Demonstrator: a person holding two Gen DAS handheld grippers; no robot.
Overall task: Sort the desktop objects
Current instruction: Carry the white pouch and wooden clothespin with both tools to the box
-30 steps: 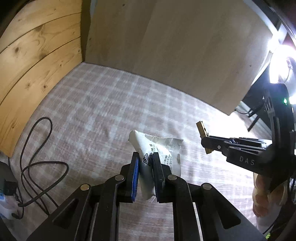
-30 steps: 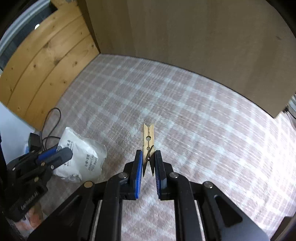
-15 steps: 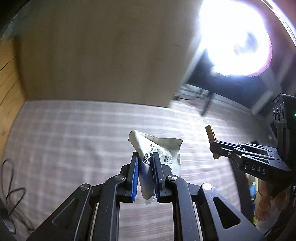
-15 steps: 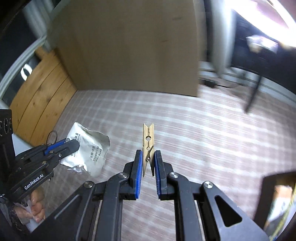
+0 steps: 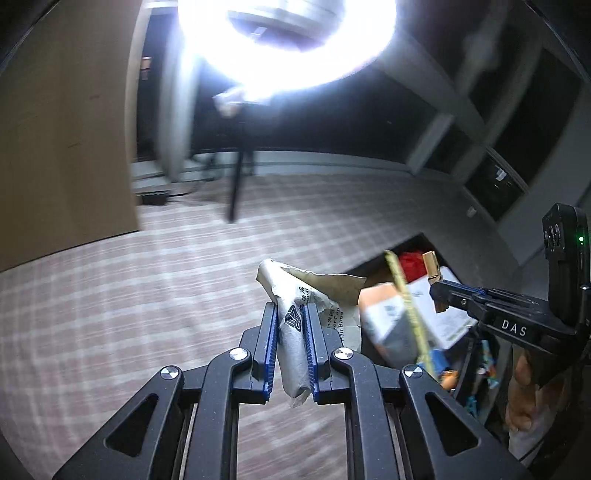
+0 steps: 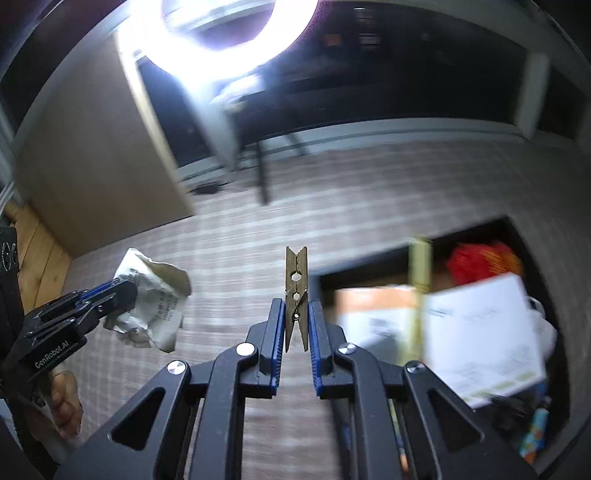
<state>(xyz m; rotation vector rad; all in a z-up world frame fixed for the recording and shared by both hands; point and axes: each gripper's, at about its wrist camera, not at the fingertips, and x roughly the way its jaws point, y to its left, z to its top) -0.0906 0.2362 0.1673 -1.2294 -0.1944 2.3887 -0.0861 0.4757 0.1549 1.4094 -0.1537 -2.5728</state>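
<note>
Item 1: left gripper [image 5: 290, 314], matte black frame with ribbed blue pads, fingers [image 5: 270, 332] closed narrow on a packet [image 5: 295, 317]. Packet: crinkled off-white foil or plastic film, printed with dark lettering, soft and creased; long axis runs along the fingers, free end flaring toward 12 to 1 o'clock in the left wrist view. It hangs clear above the bench [image 5: 110, 295].

Item 2: right gripper [image 6: 297, 314], same black-and-blue build, fingers [image 6: 277, 325] narrow, clamped on a clothespin [image 6: 295, 280]. Clothespin: pale unfinished wood, two flat slats with a wire spring and round holes; long axis upright in the right wrist view, notched clamping tip at 12 o'clock, splayed legs between the pads. Held in the air, just short of the box.

Item 3: bench covering, woven cloth in pink-grey plaid, blurred.

Item 4: box [image 6: 524, 236], dark-walled, open-topped, at 3 o'clock in the right wrist view; holds white and orange cartons, a red item and small colourful pieces, all blurred.

Item 5: ring light [image 6: 221, 22], glaring white, at 12 o'clock.
</note>
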